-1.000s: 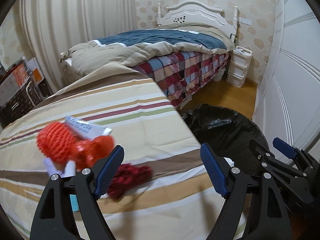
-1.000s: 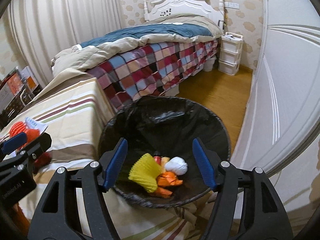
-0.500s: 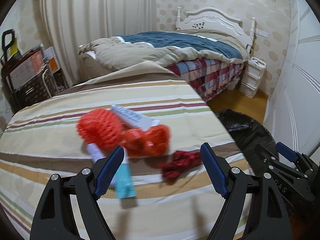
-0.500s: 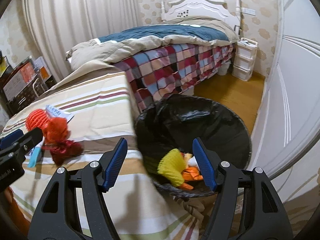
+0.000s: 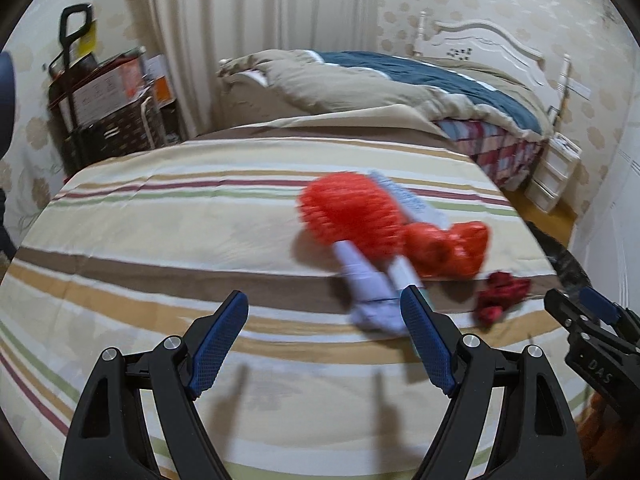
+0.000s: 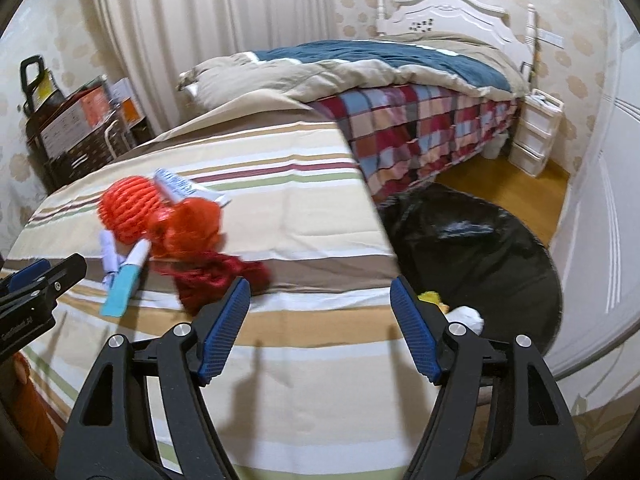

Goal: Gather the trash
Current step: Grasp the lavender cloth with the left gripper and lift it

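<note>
Both claws stand wide apart with nothing between their blue-ridged fingers. The left claw point(image 5: 324, 328) hangs over the near part of the striped cloth-covered surface point(image 5: 168, 216), and the right claw point(image 6: 320, 312) hangs over the surface's near right edge.

The trash lies in a loose cluster on the surface. An orange-red ribbed foam net point(image 6: 128, 214) sits at the far left of the cluster, touching a crumpled orange plastic bag point(image 6: 190, 226) on its right. A white-and-blue printed wrapper point(image 6: 180, 188) rests against the far side of both. A pale lilac crumpled paper point(image 6: 108, 254) and a teal-and-white flat packet point(image 6: 124, 284) stick out toward the near side from under the foam net. A dark red crumpled mesh bundle point(image 6: 212, 274) lies just near and right of the orange bag, close to the right claw's left finger. In the left wrist view the lilac paper reaches down beside the left claw's right finger, though blur hides whether they touch.

To the right of the surface, on the wooden floor point(image 6: 504, 184), stands a round bin lined with a black plastic bag point(image 6: 492, 256). At its near edge a yellow piece point(image 6: 430, 298) and a white crumpled ball point(image 6: 466, 314) show inside.

Farther off is a bed with a blue and beige quilt and a chequered skirt point(image 6: 404, 92).
</note>
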`<state>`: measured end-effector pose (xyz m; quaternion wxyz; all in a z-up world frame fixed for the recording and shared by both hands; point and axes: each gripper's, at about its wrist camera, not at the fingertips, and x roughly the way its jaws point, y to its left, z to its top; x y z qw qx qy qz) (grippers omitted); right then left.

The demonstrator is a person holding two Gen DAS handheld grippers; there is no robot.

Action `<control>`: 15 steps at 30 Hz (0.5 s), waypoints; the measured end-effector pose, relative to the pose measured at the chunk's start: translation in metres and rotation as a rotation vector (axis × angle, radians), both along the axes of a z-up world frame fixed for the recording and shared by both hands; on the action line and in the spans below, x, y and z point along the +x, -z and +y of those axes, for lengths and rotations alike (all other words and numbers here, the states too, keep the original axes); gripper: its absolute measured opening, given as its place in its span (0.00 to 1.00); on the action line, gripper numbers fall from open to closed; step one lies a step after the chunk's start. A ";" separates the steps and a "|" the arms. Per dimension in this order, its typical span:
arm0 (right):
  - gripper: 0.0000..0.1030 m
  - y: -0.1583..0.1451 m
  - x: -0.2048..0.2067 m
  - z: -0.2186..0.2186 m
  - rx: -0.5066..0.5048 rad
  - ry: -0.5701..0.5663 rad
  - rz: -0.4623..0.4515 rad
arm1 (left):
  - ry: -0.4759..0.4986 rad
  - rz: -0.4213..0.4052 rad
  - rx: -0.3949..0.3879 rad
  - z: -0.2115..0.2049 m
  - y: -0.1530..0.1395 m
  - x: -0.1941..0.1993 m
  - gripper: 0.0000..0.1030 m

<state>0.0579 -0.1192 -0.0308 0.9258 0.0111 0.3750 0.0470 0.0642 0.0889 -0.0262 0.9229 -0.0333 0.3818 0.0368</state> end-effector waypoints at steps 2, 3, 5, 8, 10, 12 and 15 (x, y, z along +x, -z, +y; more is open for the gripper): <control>0.69 0.002 0.002 0.010 -0.003 -0.025 0.012 | -0.018 0.006 -0.005 0.009 0.003 0.000 0.76; 0.70 0.002 0.003 0.014 -0.005 -0.034 0.018 | -0.027 0.010 -0.008 0.014 0.004 0.000 0.76; 0.71 0.004 0.007 0.024 -0.005 -0.059 0.033 | -0.039 0.018 -0.012 0.019 0.007 -0.001 0.76; 0.75 0.004 0.009 0.035 -0.014 -0.081 0.039 | -0.040 0.030 -0.019 0.022 0.012 -0.002 0.76; 0.75 0.004 0.011 0.042 -0.019 -0.095 0.042 | -0.035 0.033 -0.021 0.022 0.013 -0.003 0.76; 0.75 0.005 0.014 0.049 -0.029 -0.107 0.048 | -0.030 0.034 -0.022 0.021 0.014 -0.003 0.76; 0.75 0.008 0.018 0.056 -0.051 -0.121 0.067 | -0.028 0.037 -0.027 0.021 0.015 -0.001 0.76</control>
